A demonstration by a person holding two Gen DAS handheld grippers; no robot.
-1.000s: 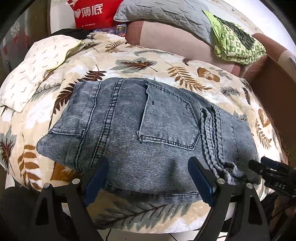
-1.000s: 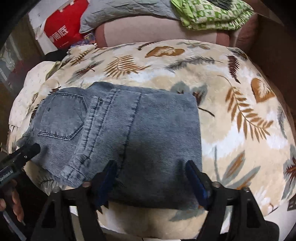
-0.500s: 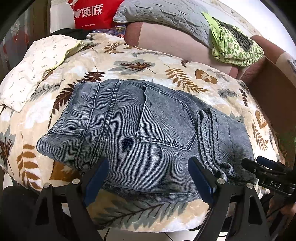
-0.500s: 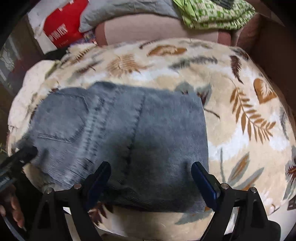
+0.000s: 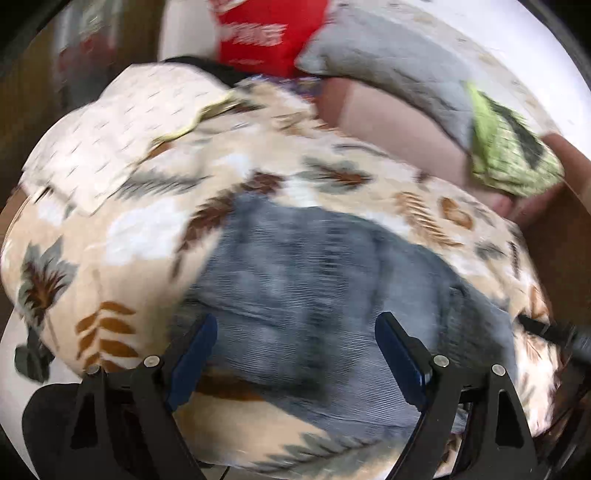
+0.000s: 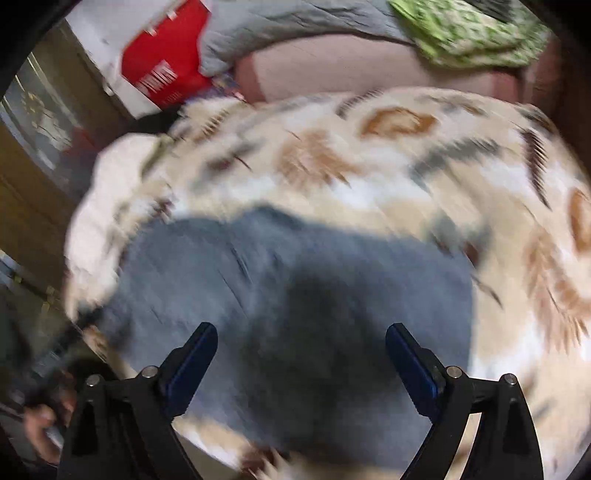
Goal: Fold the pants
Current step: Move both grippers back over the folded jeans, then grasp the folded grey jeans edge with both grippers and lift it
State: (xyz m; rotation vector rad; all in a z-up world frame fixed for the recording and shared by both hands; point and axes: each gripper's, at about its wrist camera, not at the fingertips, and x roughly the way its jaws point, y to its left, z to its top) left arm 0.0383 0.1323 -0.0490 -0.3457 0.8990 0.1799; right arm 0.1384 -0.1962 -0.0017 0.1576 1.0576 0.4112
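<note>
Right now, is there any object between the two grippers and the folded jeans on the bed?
Nothing visible. The left hand-held gripper and right hand-held gripper are both open, directly over the jeans, though both views are blurred.

We record washed grey-blue denim pants (image 5: 314, 280), on a cream blanket (image 5: 122, 236) printed with brown, rust and grey-green leaves. Gripper fingers (image 5: 194, 350): black with blue pads. Behind: red bag (image 5: 266, 33) with white lettering, grey quilted cushion (image 5: 388, 62), lime-green patterned cloth (image 5: 509, 158), blurred.

Grey denim pants (image 5: 314, 280) folded compact; lying flat on leaf-print blanket (image 5: 122, 236)
</note>
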